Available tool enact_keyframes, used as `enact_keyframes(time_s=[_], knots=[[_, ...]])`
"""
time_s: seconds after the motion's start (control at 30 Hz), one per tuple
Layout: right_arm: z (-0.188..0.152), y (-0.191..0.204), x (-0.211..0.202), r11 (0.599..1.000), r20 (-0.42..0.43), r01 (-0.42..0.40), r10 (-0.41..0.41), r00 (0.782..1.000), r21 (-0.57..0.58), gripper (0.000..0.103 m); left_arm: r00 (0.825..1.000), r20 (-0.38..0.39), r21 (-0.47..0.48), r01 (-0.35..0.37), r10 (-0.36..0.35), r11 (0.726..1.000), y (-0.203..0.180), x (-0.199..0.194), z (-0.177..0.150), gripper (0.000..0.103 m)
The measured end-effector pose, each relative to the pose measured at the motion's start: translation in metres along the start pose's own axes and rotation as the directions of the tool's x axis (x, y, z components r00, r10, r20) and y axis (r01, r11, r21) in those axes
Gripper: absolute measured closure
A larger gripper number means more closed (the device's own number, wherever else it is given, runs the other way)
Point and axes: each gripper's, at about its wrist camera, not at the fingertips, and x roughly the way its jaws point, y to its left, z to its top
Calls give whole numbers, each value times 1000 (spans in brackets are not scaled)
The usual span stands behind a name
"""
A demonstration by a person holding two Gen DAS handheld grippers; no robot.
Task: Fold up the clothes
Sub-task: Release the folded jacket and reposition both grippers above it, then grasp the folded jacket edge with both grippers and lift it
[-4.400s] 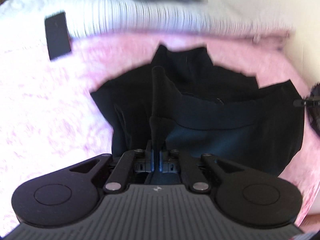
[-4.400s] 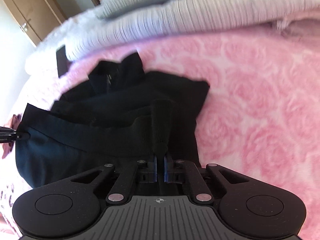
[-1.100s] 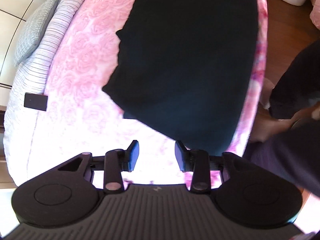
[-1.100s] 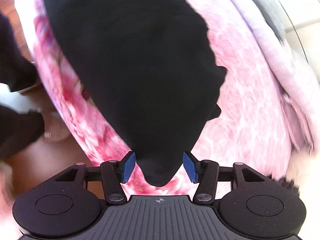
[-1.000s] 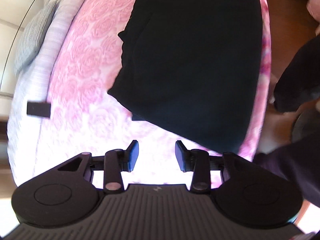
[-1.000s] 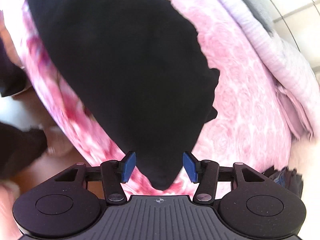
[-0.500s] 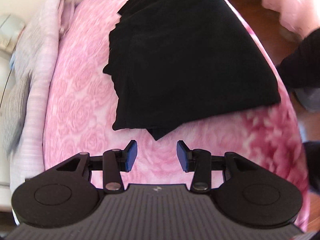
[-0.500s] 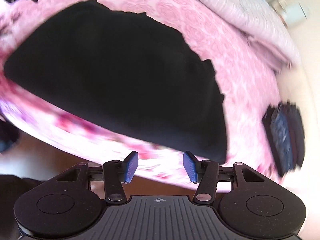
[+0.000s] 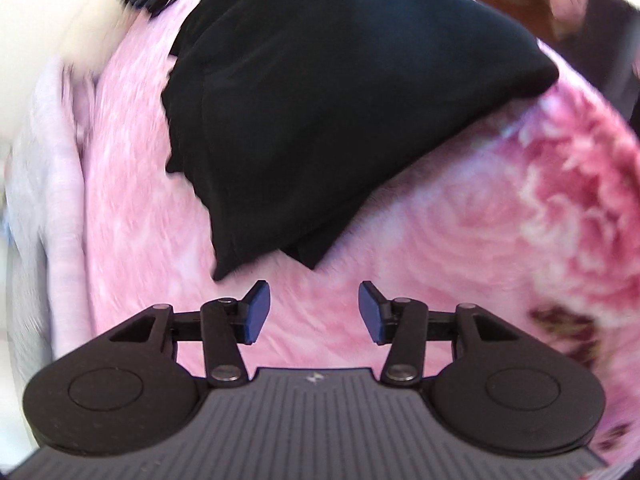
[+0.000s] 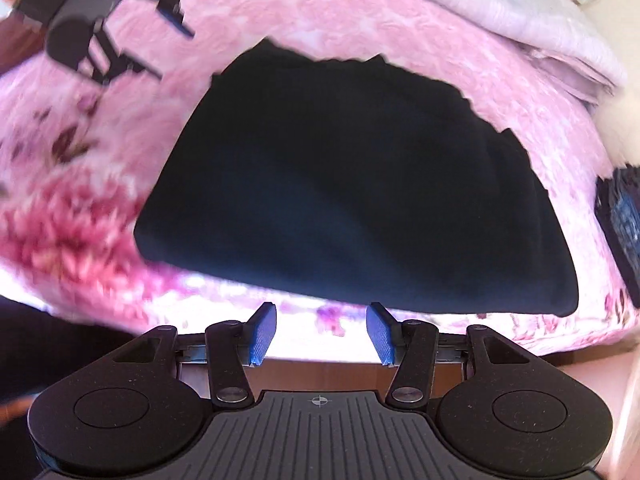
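A black garment [image 9: 320, 112] lies folded flat on a pink rose-patterned blanket [image 9: 460, 240]. It also shows in the right wrist view [image 10: 360, 192]. My left gripper [image 9: 314, 314] is open and empty, just short of the garment's near corner. My right gripper [image 10: 320, 334] is open and empty, off the bed's front edge, facing the garment's long folded side. The left gripper also appears in the right wrist view [image 10: 120, 20], at the far left over the blanket.
A pale lilac striped cover [image 10: 500, 8] lies bunched along the far side of the bed. A dark folded pile [image 10: 620, 224] sits at the bed's right end. Wooden floor [image 10: 340, 376] shows below the bed edge.
Both grippers held garment folds shut 4.4 s ago; now both are open and the garment lies folded. In the last second both swung round and moved closer to the garment.
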Motion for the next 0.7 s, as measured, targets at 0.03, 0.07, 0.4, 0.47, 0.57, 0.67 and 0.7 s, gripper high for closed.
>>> enact_keyframes(time_s=[0.03, 0.07, 0.4, 0.47, 0.57, 0.67, 0.7], knots=[[3, -2, 2, 999, 6, -2, 1, 1000, 43, 50, 1000, 13, 50, -28, 27, 998, -3, 4, 1, 56], [4, -4, 3, 996, 10, -6, 5, 1000, 89, 50, 998, 27, 99, -56, 53, 993, -6, 8, 2, 50], [22, 36, 18, 984, 80, -20, 5, 997, 179, 9, 966, 238, 463, -205, 102, 862, -37, 60, -8, 38], [25, 59, 26, 991, 86, -12, 0, 996, 134, 9, 954, 277, 486, -241, 113, 840, -36, 67, -7, 37], [31, 98, 42, 999, 100, 14, -17, 995, 30, 9, 950, 294, 462, -237, 104, 855, -26, 75, -2, 56], [32, 129, 60, 990, 114, 95, -83, 990, -102, 9, 957, 277, 396, -193, 83, 898, -9, 80, 7, 82], [31, 136, 67, 980, 115, 133, -117, 987, -148, 9, 959, 275, 368, -169, 67, 914, -3, 81, 10, 82]])
